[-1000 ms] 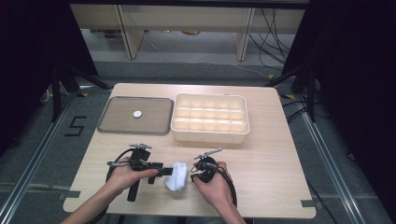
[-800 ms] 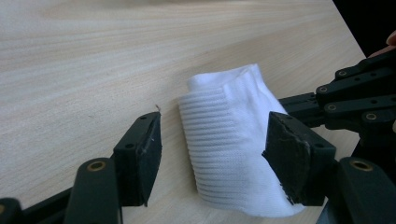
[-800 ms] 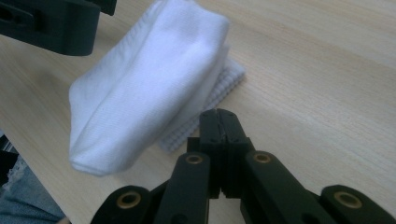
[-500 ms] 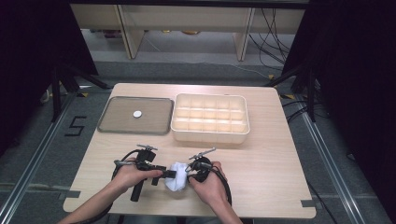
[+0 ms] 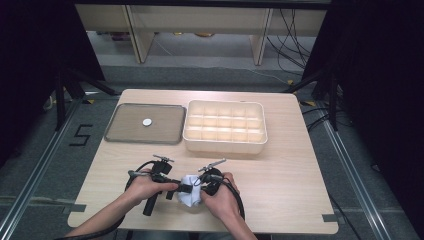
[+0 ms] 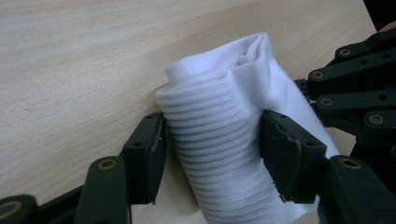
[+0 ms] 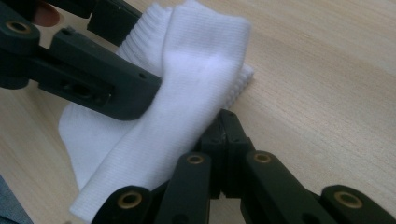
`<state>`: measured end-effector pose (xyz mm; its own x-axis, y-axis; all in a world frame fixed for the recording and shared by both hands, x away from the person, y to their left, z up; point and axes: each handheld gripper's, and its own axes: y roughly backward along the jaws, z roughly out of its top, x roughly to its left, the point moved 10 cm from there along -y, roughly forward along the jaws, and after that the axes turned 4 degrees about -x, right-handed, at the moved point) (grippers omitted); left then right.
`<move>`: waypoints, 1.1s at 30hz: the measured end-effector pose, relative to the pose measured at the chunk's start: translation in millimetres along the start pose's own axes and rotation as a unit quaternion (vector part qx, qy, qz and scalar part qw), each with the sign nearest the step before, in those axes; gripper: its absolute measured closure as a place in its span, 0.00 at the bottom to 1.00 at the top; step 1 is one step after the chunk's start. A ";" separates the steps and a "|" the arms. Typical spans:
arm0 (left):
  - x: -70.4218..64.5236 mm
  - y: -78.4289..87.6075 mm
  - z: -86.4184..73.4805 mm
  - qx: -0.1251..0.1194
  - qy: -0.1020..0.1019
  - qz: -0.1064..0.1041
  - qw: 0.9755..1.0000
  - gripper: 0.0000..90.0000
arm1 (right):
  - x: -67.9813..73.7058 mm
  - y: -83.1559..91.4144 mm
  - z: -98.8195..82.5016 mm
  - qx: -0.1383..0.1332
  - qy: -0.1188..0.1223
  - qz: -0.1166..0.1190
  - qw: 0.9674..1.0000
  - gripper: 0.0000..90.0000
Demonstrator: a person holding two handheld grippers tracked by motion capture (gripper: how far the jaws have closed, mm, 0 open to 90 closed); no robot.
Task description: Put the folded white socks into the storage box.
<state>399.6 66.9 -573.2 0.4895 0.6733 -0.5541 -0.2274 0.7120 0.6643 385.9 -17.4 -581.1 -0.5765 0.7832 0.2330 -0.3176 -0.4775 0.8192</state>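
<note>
A white sock (image 5: pixel 190 196), folded into a thick bundle, lies near the table's front edge between both hands. In the left gripper view its ribbed cuff (image 6: pixel 219 107) sits between the jaws of my left gripper (image 6: pixel 210 135). Those jaws have just been closing and both pads now touch the cuff's sides. My right gripper (image 7: pixel 224 119) is shut, and a fold of the sock (image 7: pixel 196 60) runs into its closed tips. In the high view the left gripper (image 5: pixel 182 188) and right gripper (image 5: pixel 200 187) meet at the sock.
A grey tray (image 5: pixel 120 134) at the back left holds one small white round piece (image 5: pixel 147 121). Beside it on the right stands a cream box (image 5: pixel 225 145) with several compartments. Bare wooden tabletop (image 5: pixel 290 180) stretches to the right of my hands.
Both hands have stayed at the sock. The left gripper's tip has edged slightly closer in against the sock.
</note>
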 end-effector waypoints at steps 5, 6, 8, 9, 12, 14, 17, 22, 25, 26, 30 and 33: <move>1.7 -0.7 -0.9 0.015 -0.009 -0.014 1.000 0.54 | 0.8 0.8 -0.8 0.005 -0.006 -0.004 1.000 1.00; 1.7 -0.7 -0.9 0.015 -0.009 -0.014 1.000 0.57 | 0.8 0.8 -0.8 0.005 -0.006 -0.004 1.000 1.00; -1.4 -1.6 0.5 0.006 0.001 -0.020 1.000 0.60 | 2.0 0.5 -0.9 0.006 -0.007 -0.003 1.000 1.00; -1.4 -1.2 1.4 0.004 -0.005 -0.022 1.000 0.63 | 2.2 0.6 -0.9 0.005 -0.007 -0.002 1.000 1.00; -2.4 -0.1 1.3 0.003 -0.013 -0.024 1.000 0.72 | 2.6 0.7 -0.9 0.002 -0.011 -0.001 1.000 1.00; -5.8 -2.5 4.1 -0.015 -0.003 -0.030 0.999 0.74 | 2.7 1.3 -0.6 -0.001 -0.010 -0.004 1.000 1.00; -3.9 -0.6 3.5 -0.013 -0.037 -0.025 0.999 0.76 | 2.4 1.7 -0.9 -0.001 -0.009 -0.005 1.000 1.00; -7.0 0.2 4.5 -0.025 -0.055 -0.037 0.997 0.78 | 0.9 2.3 -1.2 -0.003 -0.002 -0.007 1.000 0.99; -7.2 4.2 4.6 -0.026 -0.070 -0.031 0.997 0.79 | -0.3 3.7 -1.3 -0.005 -0.004 -0.006 1.000 0.98; -7.7 4.9 5.6 -0.030 -0.070 -0.029 0.997 0.79 | -1.3 4.7 -0.2 -0.010 -0.004 -0.006 1.000 0.97; -11.7 9.3 10.6 -0.051 -0.080 -0.038 0.995 0.80 | -2.1 11.8 3.5 -0.021 -0.013 -0.008 1.000 0.97; -14.7 13.8 13.7 -0.061 -0.087 -0.043 0.993 0.80 | -5.0 18.3 7.4 -0.036 -0.007 -0.007 0.999 0.95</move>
<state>400.8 64.1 -549.0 0.6475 0.5715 -0.5042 -0.2734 0.7917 0.5463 388.5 -27.1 -563.4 -0.5609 0.7957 0.2287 -0.3802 -0.4930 0.7826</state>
